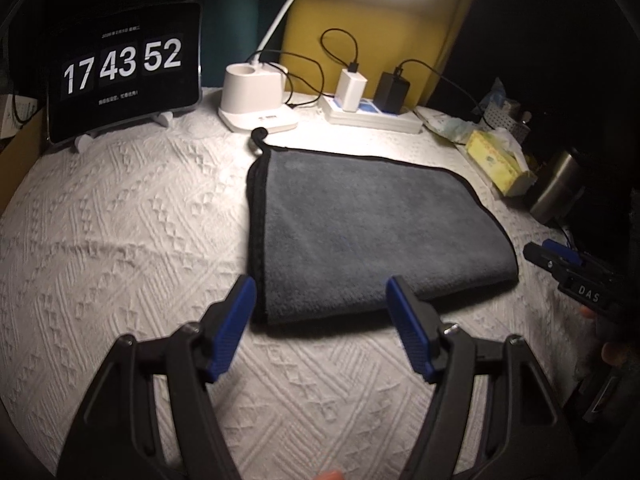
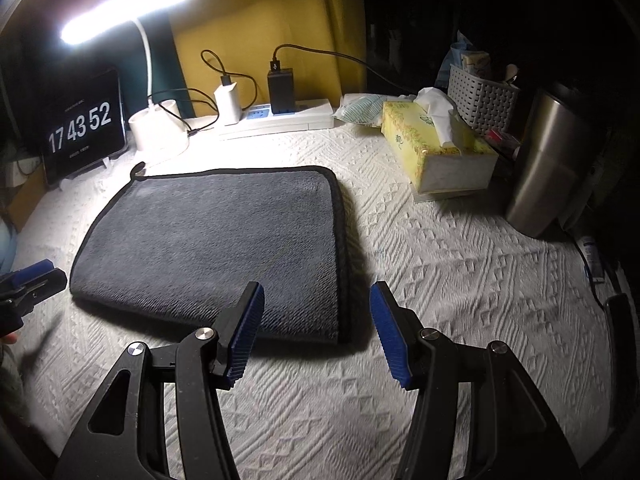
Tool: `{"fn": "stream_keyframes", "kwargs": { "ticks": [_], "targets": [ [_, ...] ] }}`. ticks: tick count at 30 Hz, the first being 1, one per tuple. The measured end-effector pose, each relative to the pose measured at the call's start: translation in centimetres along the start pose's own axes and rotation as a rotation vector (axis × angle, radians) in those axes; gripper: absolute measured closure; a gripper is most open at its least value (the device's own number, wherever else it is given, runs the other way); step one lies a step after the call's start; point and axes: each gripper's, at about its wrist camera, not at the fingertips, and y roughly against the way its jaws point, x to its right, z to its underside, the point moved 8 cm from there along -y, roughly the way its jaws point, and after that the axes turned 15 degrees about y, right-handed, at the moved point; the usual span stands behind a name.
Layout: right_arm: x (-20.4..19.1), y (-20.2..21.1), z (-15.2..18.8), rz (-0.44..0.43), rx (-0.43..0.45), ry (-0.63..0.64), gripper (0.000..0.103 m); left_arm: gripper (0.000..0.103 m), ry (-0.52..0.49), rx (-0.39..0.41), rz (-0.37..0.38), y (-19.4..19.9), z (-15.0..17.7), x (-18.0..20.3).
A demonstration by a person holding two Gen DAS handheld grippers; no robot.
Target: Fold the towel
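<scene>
Nearest, L wrist view: left gripper [image 1: 322, 300], black arms w/ blue ribbed pads, fingers spread wide apart, nothing between them, hovering over the white textured tablecloth [image 1: 120, 220] just short of the towel's near edge. R wrist view: right gripper [image 2: 316, 306], same build, also spread apart & holding nothing, at the towel's near right corner.

Mid: dark grey plush towel w/ black trim [image 1: 360, 232] lies flat on the cloth, folded, layered edges stacked on one side, hanging loop at far left corner.

Right of towel: yellow tissue box [image 2: 436, 152], steel tumbler [image 2: 548, 164], white woven basket [image 2: 480, 96] further back.

Far: white power strip w/ chargers [image 1: 372, 116], white desk lamp base [image 1: 256, 96], lamp lit. Far left: tablet clock reading 17 43 52 [image 1: 120, 68].
</scene>
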Motion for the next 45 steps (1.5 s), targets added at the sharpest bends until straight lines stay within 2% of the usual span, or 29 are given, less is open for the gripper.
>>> {"fn": "stream_keyframes", "kwargs": {
  "ticks": [32,45],
  "targets": [
    [-3.5,8.4,2.6,0.011,0.106,0.04,0.045,0.033,-0.042,0.108,0.09,8.5,3.6,1.6],
    [-4.6,11.5,3.7,0.019,0.149,0.05,0.045,0.033,-0.061,0.139,0.149,11.8,5.3,2.6]
  ]
}}
